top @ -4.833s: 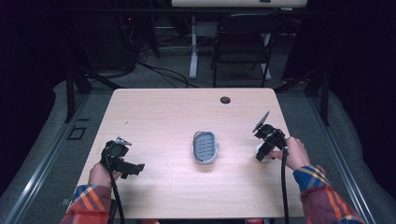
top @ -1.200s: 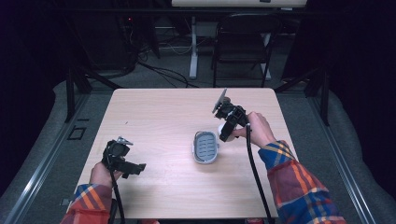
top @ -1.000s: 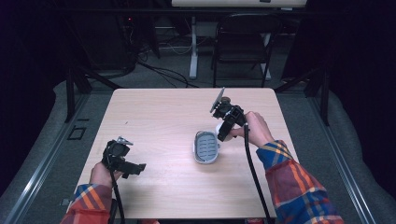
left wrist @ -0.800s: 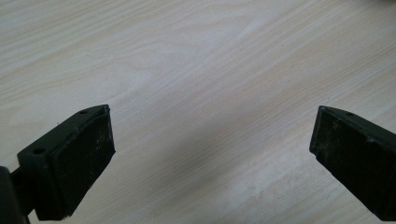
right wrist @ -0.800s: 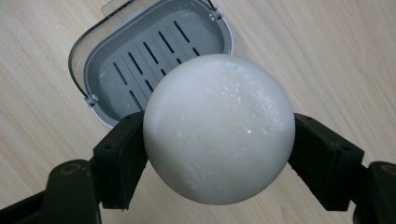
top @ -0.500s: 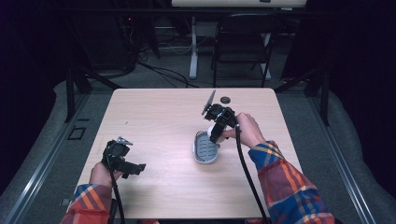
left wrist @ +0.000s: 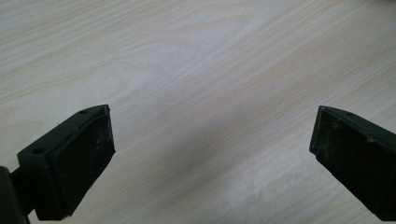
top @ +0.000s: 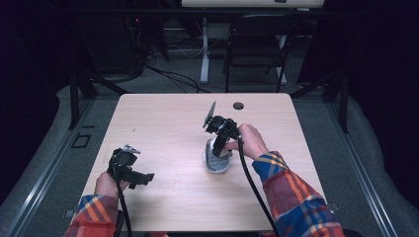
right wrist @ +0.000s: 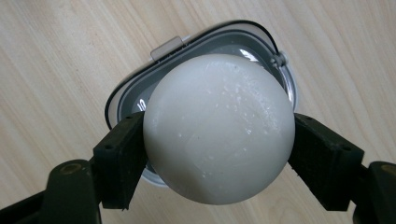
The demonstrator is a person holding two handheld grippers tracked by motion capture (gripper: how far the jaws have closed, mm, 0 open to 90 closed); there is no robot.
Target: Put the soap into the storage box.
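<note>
A grey oval dish (top: 218, 167) with a dark rim lies at the middle of the wooden table (top: 168, 128). My right gripper (top: 218, 148) stands over its far end, jaws pointing down. In the right gripper view the gripper (right wrist: 219, 140) is shut on a smooth white rounded bar (right wrist: 219, 128), with a jaw pressed on each side. The dish (right wrist: 140, 95) shows behind the bar; whether the bar touches it I cannot tell. My left gripper (top: 142, 177) rests near the table's front left corner. Its jaws (left wrist: 212, 116) stand wide open over bare wood.
A small dark round hole (top: 238, 105) sits near the table's far edge. A black folding chair (top: 257, 44) and a white desk leg (top: 203, 49) stand beyond the table. The table's left half holds nothing but my left hand.
My right gripper has moved from the table's right side leftward to the dish and now has the white bar between its jaws. The left gripper has stayed put.
</note>
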